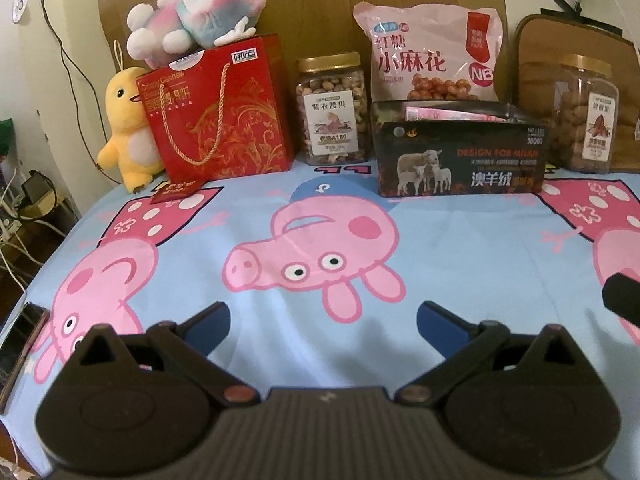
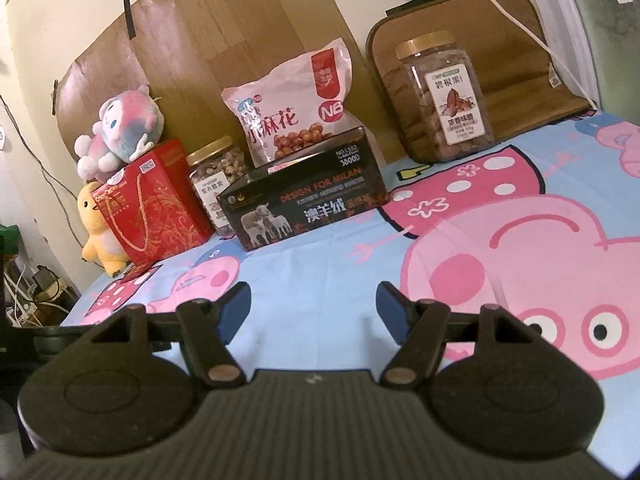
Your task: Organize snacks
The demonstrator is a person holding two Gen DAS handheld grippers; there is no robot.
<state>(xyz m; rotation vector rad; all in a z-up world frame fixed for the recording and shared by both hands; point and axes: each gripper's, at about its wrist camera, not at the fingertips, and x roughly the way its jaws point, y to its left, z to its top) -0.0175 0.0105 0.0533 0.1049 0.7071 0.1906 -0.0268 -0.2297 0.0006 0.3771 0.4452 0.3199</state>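
Left gripper [image 1: 323, 322], seen from its own wrist camera, is hovering with its blue-padded jaws spread wide and nothing between them, low in the frame over the light blue cartoon-pig bedsheet [image 1: 460, 248]. It is holding back from the goods, probably so that the whole row stays in sight before a pick is chosen. Across the upper half, the snacks are standing in a line against the brown wooden headboard [image 1: 320, 8], which is propping the soft ones upright. At centre left the red paper gift bag with gold rope handles [image 1: 216, 120] is serving as a perch for the pink and blue plush doll [image 1: 196, 12], while the yellow plush duck [image 1: 124, 128] is leaning at its left side. Beside the bag the clear plastic jar of nuts with a gold lid [image 1: 332, 112] is standing upright. Right of centre, the pink plastic bag of fried twists [image 1: 432, 52] is resting behind the open black cardboard box printed with sheep [image 1: 460, 160]. At the right edge a taller clear jar of pecans with a gold lid [image 1: 584, 116] is standing apart from the rest.

Right gripper [image 2: 313, 312], in its own view, is likewise hanging open and empty at lower centre, aiming toward the black box [image 2: 304, 204] at mid-frame, a likely collecting bin. The pecan jar [image 2: 444, 100] is sitting upper right against a brown cushion [image 2: 516, 60]; the twist bag [image 2: 292, 104] is leaning just behind the box.
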